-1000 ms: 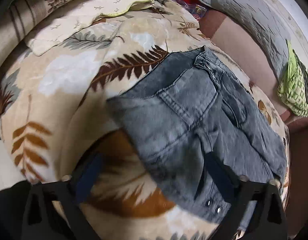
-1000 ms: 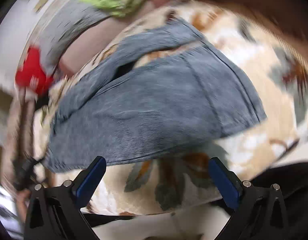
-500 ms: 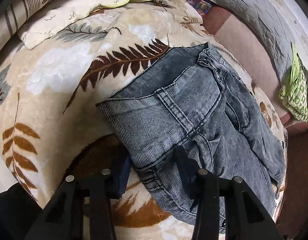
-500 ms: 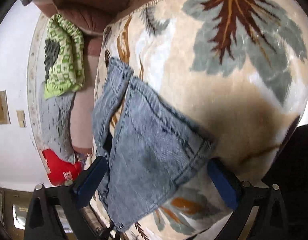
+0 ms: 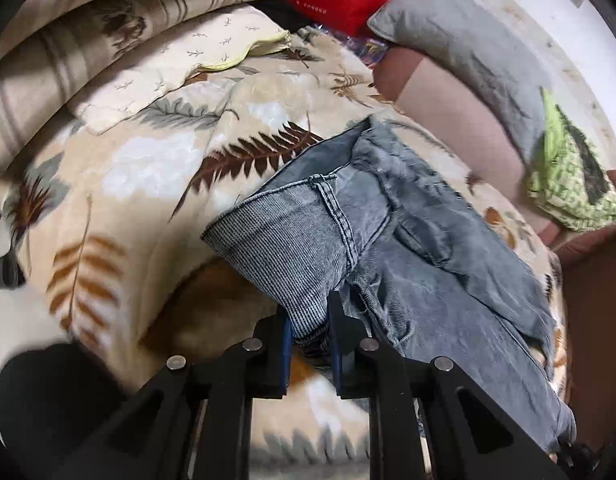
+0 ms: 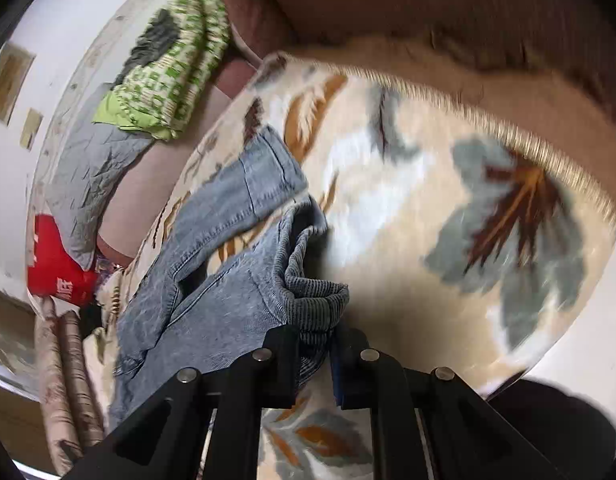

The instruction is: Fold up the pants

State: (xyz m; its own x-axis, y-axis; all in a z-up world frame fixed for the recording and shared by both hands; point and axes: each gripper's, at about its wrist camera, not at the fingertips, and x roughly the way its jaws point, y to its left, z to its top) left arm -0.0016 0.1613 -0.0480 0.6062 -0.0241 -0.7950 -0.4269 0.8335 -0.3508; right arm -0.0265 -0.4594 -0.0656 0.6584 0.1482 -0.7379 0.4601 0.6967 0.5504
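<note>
Left wrist view shows the faded grey-blue denim pants (image 5: pixel 407 248) spread from frame centre toward the lower right on a cream, leaf-printed fleece blanket (image 5: pixel 148 168). A likely risk: each grip takes only a thin bunched edge, so a pull could slip the cloth free or drag the soft blanket along. The left tongs (image 5: pixel 309 332) are nearly closed, pinching the waistband corner. In the right wrist view, the right tongs (image 6: pixel 313 354) clamp a ribbed fold of denim at lower centre.
</note>
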